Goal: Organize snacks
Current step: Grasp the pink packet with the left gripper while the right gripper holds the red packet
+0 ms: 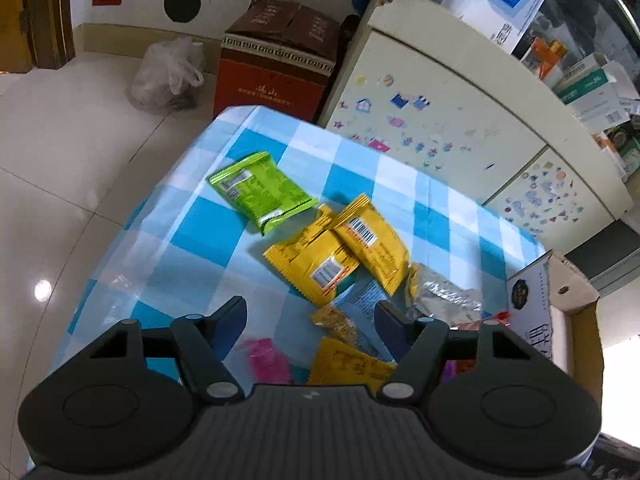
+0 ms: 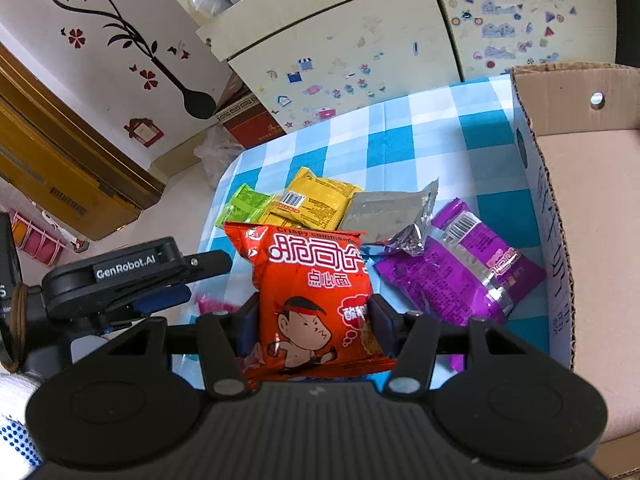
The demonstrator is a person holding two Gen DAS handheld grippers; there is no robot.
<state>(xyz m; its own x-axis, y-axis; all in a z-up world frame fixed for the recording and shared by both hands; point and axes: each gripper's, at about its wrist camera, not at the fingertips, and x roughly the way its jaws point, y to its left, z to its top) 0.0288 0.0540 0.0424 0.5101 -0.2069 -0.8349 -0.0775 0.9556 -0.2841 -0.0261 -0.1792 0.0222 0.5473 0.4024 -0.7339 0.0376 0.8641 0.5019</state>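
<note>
Snacks lie scattered over a table under a blue-and-white checked cloth (image 1: 192,240). Nearest, the right gripper (image 2: 314,320) is clamped on a red crispy-noodle packet (image 2: 316,296), both fingers pressed against its lower sides so the packet stands upright above the cloth. At 9 o'clock in the right wrist view the left gripper (image 1: 312,320) comes in side-on; in its own view its fingers stand wide apart with nothing between them, hovering over a small yellow packet (image 1: 348,366) and a pink wrapper (image 1: 266,360).

At 3 o'clock from the red packet a purple packet (image 2: 460,268) lies against the printed wall of an open cardboard box (image 2: 540,216), whose bare brown floor fills the right side of that view. Just beyond, a silver foil pouch (image 2: 386,212) rests against two overlapping yellow packets (image 1: 340,248); a green packet (image 1: 260,192) lies at 11 o'clock from them, close to the cloth's far left corner.

The table's far edge runs close beside a cream cabinet (image 1: 440,120) covered in children's stickers, with boxes piled on top. Beyond the far left corner stand a red-brown carton (image 1: 276,68) and a clear plastic bag (image 1: 168,76) on pale glossy floor tiles (image 1: 60,160). That floor lies open along the table's left edge, back to a white wall with a flower decal (image 2: 120,28) and a wooden door frame (image 1: 48,12).
</note>
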